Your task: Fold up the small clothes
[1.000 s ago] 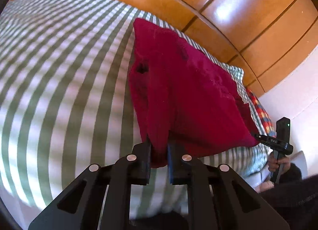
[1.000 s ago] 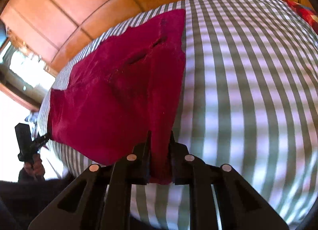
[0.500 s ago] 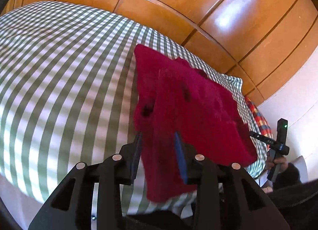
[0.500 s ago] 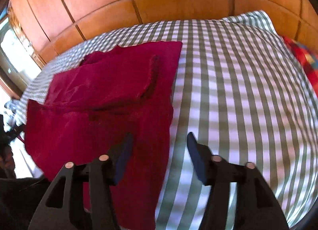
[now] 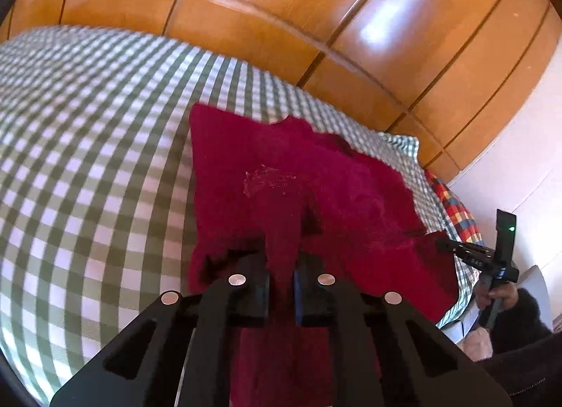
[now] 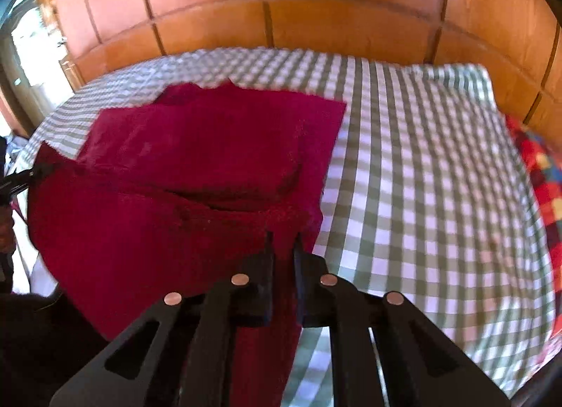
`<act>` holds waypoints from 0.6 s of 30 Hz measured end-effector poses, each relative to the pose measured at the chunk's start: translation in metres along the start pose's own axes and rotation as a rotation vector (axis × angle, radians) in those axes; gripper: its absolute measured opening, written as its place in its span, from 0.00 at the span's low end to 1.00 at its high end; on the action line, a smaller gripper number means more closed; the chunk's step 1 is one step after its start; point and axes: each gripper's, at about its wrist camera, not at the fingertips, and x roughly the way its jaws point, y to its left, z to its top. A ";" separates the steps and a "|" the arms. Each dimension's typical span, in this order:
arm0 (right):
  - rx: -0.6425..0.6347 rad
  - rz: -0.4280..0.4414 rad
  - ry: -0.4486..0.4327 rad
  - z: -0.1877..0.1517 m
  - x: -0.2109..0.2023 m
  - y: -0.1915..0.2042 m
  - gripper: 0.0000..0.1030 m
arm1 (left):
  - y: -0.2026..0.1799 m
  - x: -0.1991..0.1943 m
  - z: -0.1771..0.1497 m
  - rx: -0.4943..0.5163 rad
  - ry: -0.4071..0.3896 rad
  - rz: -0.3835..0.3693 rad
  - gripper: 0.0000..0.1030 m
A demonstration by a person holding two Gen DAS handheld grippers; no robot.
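A dark red small garment (image 5: 281,175) lies on the green-and-white checked bed; it also shows in the right wrist view (image 6: 217,147). My left gripper (image 5: 281,256) is shut on its near edge, with cloth pinched between the fingers and hanging below them. My right gripper (image 6: 282,249) is shut on the near edge at the other corner and lifts it, so a fold stands above the flat far part. The right gripper also shows at the right of the left wrist view (image 5: 477,259).
The checked bedspread (image 6: 421,161) covers the bed. Orange wooden panels (image 5: 316,20) stand behind it. A colourful checked cloth (image 6: 541,175) lies at the bed's right end. A bright window (image 6: 35,45) is at the left.
Both grippers opened half a second ago and are now shut again on the garment's near edge. The near edge is raised off the bed.
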 end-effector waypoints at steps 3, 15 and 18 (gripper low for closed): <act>0.002 0.033 -0.080 0.009 -0.033 0.001 0.08 | -0.012 -0.031 0.004 0.021 -0.078 -0.049 0.07; 0.161 0.078 -0.189 0.128 0.013 -0.029 0.08 | -0.009 -0.010 0.097 0.091 -0.143 0.063 0.07; 0.197 0.051 -0.157 0.147 0.044 -0.040 0.08 | 0.008 0.023 0.126 0.058 -0.098 0.101 0.07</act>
